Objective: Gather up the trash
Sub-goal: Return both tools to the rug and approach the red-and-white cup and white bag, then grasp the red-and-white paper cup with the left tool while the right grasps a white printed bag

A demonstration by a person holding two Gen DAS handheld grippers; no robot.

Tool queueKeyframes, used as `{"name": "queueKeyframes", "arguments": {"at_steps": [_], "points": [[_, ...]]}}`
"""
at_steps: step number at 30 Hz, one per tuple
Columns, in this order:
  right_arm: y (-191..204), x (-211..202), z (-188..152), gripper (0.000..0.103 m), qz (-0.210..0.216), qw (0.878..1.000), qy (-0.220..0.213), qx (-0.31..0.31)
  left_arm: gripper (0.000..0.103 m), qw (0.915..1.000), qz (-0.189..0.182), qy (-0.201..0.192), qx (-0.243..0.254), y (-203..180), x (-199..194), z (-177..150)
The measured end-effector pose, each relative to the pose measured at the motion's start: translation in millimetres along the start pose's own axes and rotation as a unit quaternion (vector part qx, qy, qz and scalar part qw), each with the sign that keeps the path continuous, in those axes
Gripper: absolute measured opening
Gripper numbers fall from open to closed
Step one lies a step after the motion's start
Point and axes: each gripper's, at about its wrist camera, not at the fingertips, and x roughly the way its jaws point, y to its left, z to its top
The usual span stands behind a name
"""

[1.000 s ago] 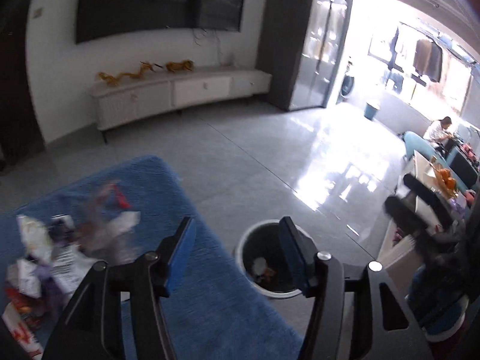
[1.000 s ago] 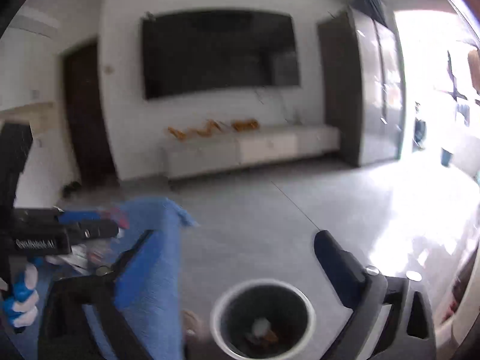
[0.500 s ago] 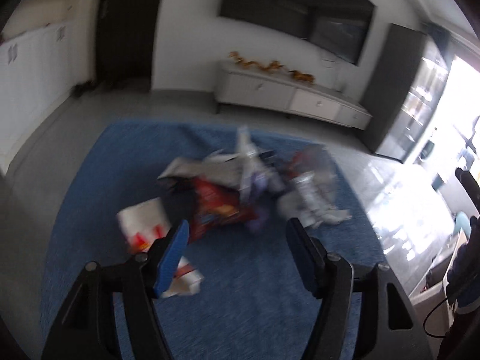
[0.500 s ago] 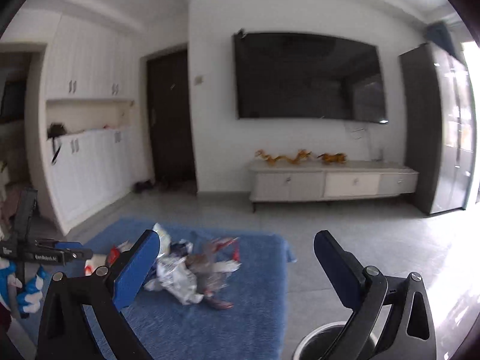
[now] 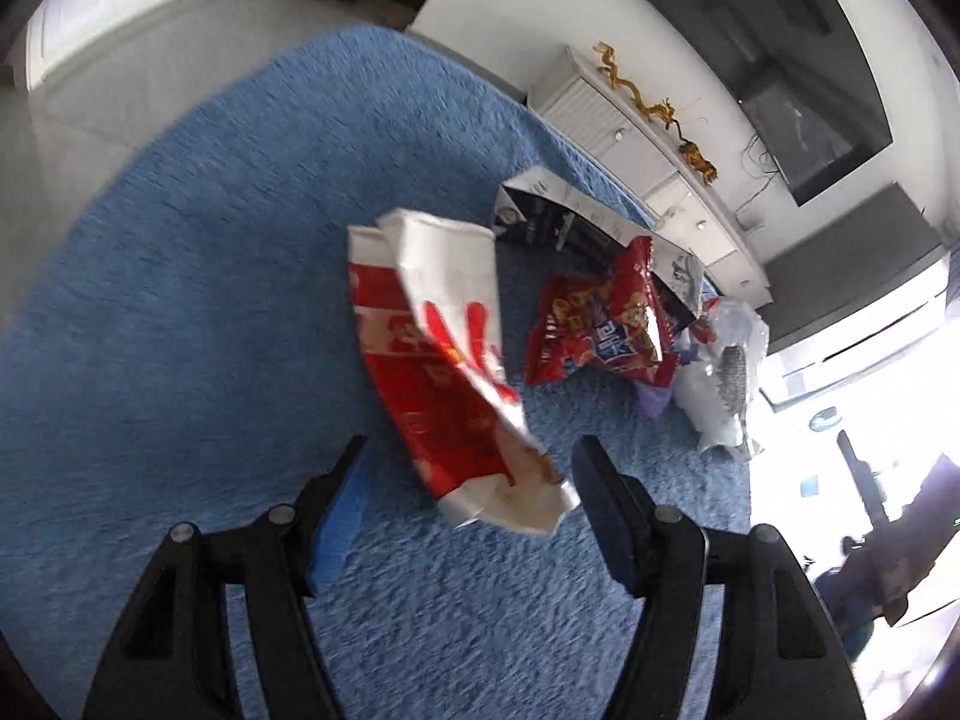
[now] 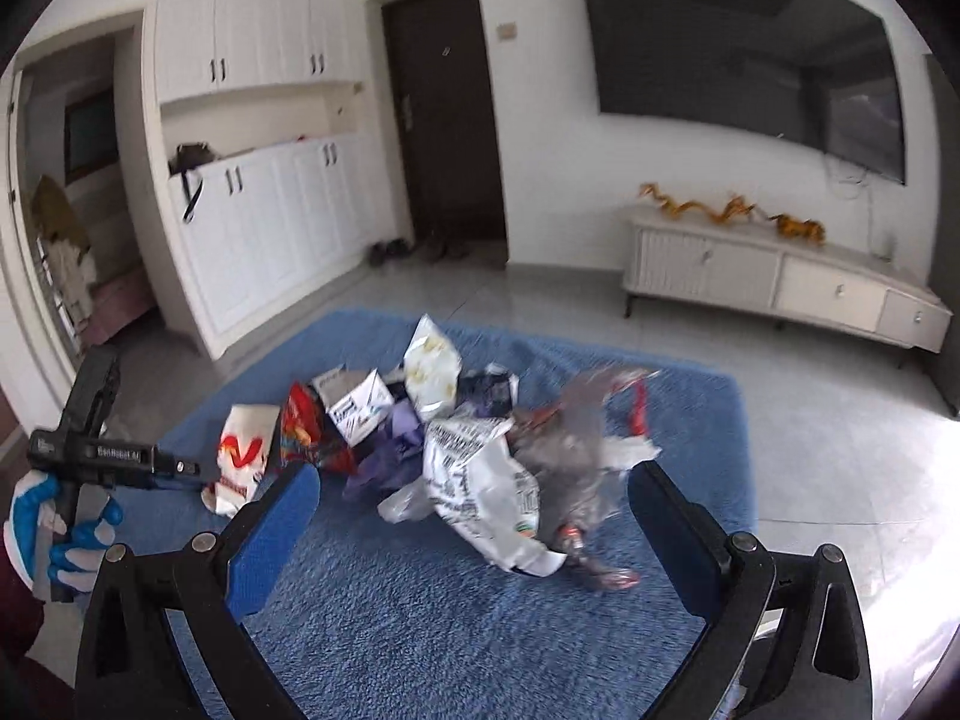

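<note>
A pile of trash lies on a blue rug [image 5: 180, 276]. In the left wrist view a red and white paper bag [image 5: 444, 348] lies closest, its lower end between the fingers of my open, empty left gripper [image 5: 474, 480], which hovers just above it. A red snack packet [image 5: 606, 324] and a clear plastic wrapper [image 5: 726, 372] lie beyond. In the right wrist view my open, empty right gripper [image 6: 474, 510] faces the pile, near a white printed bag [image 6: 480, 480] and a grey plastic wrapper [image 6: 576, 450]. The left gripper also shows there [image 6: 174, 468], next to the red and white bag [image 6: 243, 456].
A low white TV cabinet [image 6: 780, 282] stands against the far wall under a wall TV [image 6: 744, 60]. White cupboards [image 6: 258, 216] and a dark door [image 6: 444, 114] are to the left. Grey tiled floor [image 6: 840, 456] surrounds the rug [image 6: 420, 630].
Both grippers swung left from the bin to the trash pile. The left gripper dropped close over the red and white bag. The right gripper came nearer to the pile.
</note>
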Motion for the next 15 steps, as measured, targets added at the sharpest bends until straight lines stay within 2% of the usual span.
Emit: {"name": "queueKeyframes", "arguments": {"at_steps": [3,10,12,15], "points": [[1,22,-1,0.103,0.012,1.000,0.021,-0.007,0.066,0.9995,-0.021,0.015,-0.017,-6,11,8],[1,72,0,0.101,0.032,0.997,0.065,-0.012,0.063,0.9991,-0.013,0.011,-0.039,-17,24,21],[-2,84,2,0.095,0.036,0.997,0.074,-0.003,0.049,0.9991,-0.002,0.008,-0.043,-17,24,21],[-6,102,7,0.092,0.038,0.995,0.087,0.011,0.039,0.9984,0.000,0.006,-0.056,-13,27,23]]}}
